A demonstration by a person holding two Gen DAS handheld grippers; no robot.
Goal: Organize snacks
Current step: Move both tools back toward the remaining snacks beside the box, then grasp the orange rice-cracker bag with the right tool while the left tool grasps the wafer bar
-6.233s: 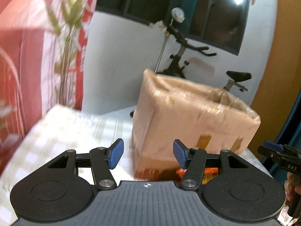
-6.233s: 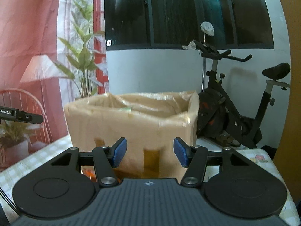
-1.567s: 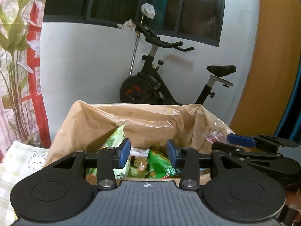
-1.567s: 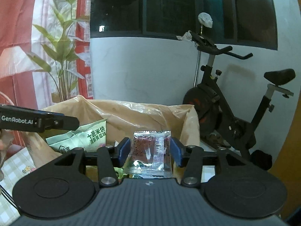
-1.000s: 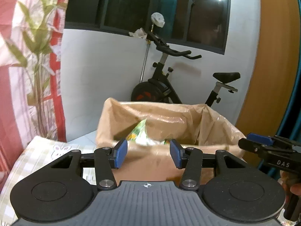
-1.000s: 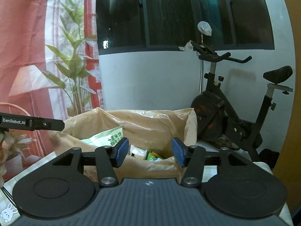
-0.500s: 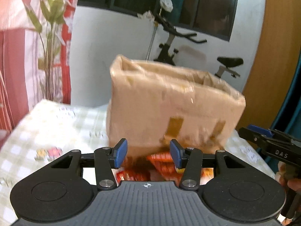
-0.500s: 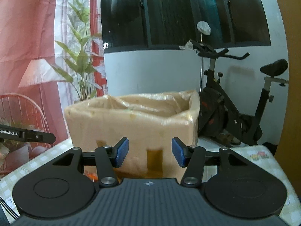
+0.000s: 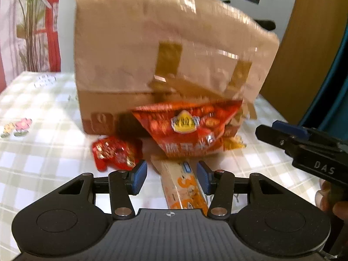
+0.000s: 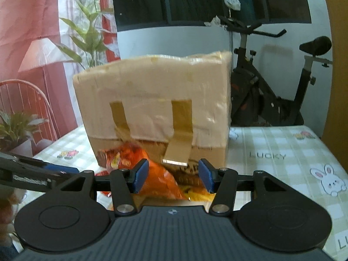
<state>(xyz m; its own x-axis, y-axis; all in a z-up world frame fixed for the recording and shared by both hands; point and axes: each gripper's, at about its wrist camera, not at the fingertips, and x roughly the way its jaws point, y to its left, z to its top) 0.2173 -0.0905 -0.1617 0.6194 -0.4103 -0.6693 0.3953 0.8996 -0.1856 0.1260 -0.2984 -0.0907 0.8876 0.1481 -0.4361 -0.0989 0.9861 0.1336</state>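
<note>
A taped cardboard box (image 9: 169,65) lined with plastic stands on the checked tablecloth (image 9: 43,130); it also shows in the right wrist view (image 10: 156,106). In front of it lie a large red-orange snack bag (image 9: 187,128), a small red packet (image 9: 115,154) and a long orange-and-white packet (image 9: 184,187). My left gripper (image 9: 171,176) is open, its jaws on either side of the long packet's near end. My right gripper (image 10: 173,177) is open and empty, low before the orange bag (image 10: 152,180). The right gripper also shows in the left wrist view (image 9: 304,143).
An exercise bike (image 10: 271,100) stands behind the table by the white wall. A green plant (image 10: 87,32) and a red curtain (image 10: 28,32) are at the left. A wooden door (image 9: 304,43) is at the right. The cloth has rabbit prints (image 10: 328,180).
Both grippers dropped from over the box's open top down to table level in front of it. The right gripper let go of the clear packet inside the box. The snacks on the table came into view.
</note>
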